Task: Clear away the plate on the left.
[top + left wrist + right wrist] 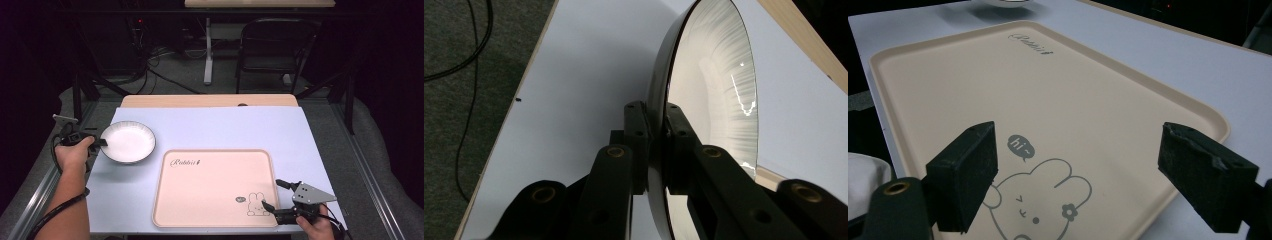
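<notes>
We see a pale blue surface [210,130] in a dark room, with a black chair [272,47] and cables on the grey floor beyond its far edge. Near the surface's left edge sits a white bowl with a dark rim [127,142]. Our left claw [98,142] is pinching that bowl's left rim; in the left gripper view the two black jaws are pressed onto the thin wall of the bowl [719,85], one pad outside and one inside. From the pictures we cannot tell whether the bowl rests on the surface or hangs just above it. A beige tray [215,187] lies toward the near edge, right of the bowl and apart from it, printed with a rabbit drawing [256,205] at its near right corner. Our right claw [274,196] hovers over that corner with its jaws spread wide, holding nothing; in the right gripper view the rabbit [1040,207] shows between them.
</notes>
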{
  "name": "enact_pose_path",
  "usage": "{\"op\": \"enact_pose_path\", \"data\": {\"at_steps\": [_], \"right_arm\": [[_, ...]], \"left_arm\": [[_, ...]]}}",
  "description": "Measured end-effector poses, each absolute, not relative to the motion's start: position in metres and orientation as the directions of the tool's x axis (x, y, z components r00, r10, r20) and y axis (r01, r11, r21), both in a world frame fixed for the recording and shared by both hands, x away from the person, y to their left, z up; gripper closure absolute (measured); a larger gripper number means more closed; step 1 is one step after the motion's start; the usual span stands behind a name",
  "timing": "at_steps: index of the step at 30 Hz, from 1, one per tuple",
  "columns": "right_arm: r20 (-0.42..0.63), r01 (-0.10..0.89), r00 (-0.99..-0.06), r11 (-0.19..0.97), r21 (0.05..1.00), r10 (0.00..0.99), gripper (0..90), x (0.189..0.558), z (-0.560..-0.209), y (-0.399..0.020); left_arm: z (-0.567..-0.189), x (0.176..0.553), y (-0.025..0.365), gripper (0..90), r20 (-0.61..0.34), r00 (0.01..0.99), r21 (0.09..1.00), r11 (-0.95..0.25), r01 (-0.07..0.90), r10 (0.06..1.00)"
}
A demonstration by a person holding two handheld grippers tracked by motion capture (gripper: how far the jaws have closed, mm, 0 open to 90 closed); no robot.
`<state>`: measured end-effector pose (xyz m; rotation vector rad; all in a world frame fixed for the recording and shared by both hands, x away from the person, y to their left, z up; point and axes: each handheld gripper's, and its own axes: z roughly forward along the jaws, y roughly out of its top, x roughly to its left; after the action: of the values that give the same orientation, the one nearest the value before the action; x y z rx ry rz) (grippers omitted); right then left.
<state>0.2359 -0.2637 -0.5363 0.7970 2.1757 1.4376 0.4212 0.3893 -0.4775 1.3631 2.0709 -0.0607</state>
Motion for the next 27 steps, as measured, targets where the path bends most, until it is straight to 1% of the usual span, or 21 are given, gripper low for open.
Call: {"op": "enact_pose_path", "data": {"at_steps": [8,15,27], "right_arm": [[-0.026,0.235,-0.751,0.304,0.923,0.66,15.3,0.236,-0.536,-0.264],[-0.026,0.235,-0.751,0.304,0.923,0.66,15.2,0.236,-0.536,-0.264],[-0.028,0.233,-0.751,0.305,0.923,0.66,15.2,0.236,-0.536,-0.264]], "left_arm": [[-0.471,0.421,0.389,83.2,-0.556,-0.236,0.307,0.46,0.833,0.797],[-0.466,0.421,0.387,83.0,-0.554,-0.226,0.309,0.45,0.838,0.801],[-0.457,0.423,0.378,82.9,-0.566,-0.178,0.322,0.415,0.851,0.805]]}}
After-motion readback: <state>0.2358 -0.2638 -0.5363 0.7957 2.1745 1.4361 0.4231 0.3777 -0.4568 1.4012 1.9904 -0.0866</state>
